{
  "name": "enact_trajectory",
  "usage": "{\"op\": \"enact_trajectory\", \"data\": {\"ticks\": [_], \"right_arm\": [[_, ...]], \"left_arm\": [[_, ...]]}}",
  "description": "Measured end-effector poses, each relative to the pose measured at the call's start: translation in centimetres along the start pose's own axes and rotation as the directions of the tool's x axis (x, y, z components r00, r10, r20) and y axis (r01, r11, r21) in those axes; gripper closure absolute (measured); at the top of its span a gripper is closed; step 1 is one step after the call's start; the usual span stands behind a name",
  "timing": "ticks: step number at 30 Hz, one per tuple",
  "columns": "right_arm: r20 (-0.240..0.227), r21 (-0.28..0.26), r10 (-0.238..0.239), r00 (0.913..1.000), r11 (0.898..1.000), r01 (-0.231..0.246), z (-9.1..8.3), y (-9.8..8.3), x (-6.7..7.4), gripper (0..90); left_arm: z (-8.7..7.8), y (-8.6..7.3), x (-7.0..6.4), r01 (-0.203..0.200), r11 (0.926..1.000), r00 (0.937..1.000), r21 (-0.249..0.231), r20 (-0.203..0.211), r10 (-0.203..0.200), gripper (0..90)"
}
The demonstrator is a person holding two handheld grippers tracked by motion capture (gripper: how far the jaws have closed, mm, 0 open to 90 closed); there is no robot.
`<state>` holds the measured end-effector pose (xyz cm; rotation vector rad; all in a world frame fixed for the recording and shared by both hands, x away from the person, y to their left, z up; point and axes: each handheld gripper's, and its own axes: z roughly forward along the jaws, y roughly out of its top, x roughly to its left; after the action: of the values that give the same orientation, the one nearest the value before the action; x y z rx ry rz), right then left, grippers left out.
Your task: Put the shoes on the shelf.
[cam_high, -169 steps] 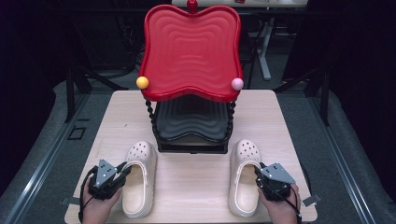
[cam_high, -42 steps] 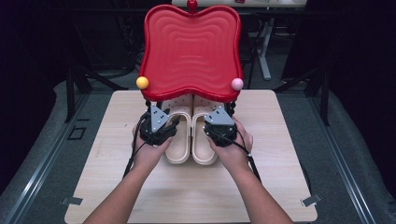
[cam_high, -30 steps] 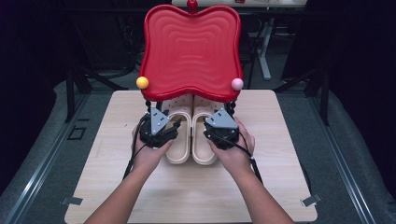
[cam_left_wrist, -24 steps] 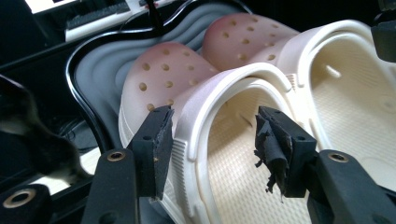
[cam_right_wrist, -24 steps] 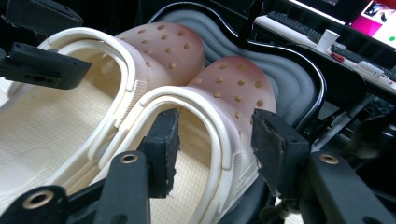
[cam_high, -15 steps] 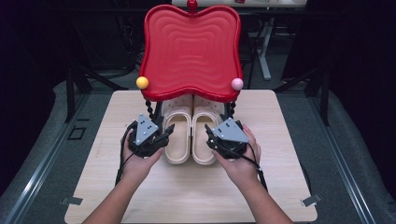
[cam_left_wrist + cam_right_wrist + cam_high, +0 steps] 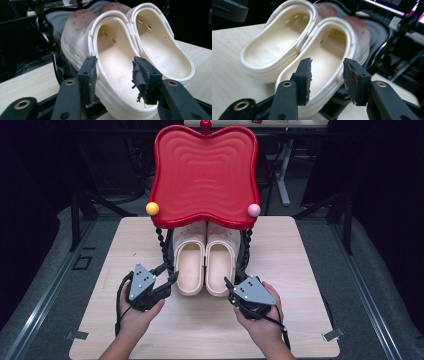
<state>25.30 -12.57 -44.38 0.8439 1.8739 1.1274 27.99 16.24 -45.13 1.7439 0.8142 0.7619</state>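
I have drawn both grippers back from the two cream foam clogs [image 7: 206,261], now parked side by side on the black lower shelf [image 7: 243,260] under the red tray [image 7: 205,175]. Left gripper [image 7: 169,272] and right gripper [image 7: 227,285] hold nothing, their jaws having just shifted width; placement looks complete.

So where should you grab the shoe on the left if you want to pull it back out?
Probably the heel rim of the left shoe, coming from the person's side. Its toe sits tucked under the red tray, so the heel is the part sticking out. The rim there is a thin raised wall, and the left tool could pinch it, one jaw inside and one outside.
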Motion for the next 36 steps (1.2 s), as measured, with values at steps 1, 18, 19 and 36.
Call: {"op": "enact_trajectory", "data": {"ticks": [1,18,19,36], "right_arm": [[-0.008,0.004,0.013,0.9999,1.000,-0.013,-0.1,-0.3,0.0,60.0],[-0.100,0.112,0.135,0.9858,0.986,-0.124,-0.3,-4.9,1.7,90.0],[-0.104,0.119,0.134,0.9855,0.985,-0.121,-0.2,-5.0,1.9,90.0],[-0.150,0.169,0.164,0.9749,0.976,-0.138,2.4,-6.1,3.4,90.0]], "left_arm": [[-0.1,-0.4,-0.1,0.016,0.9999,0.9998,-0.005,0.008,-0.016,53.6],[-0.9,-4.8,-2.3,0.056,0.9971,0.9968,0.050,0.054,-0.059,81.4],[-0.9,-5.0,-2.4,0.046,0.9974,0.9971,0.056,0.059,-0.049,83.5],[1.0,-7.0,-3.4,0.046,0.9875,0.9916,0.151,0.113,-0.063,90.0]]}}
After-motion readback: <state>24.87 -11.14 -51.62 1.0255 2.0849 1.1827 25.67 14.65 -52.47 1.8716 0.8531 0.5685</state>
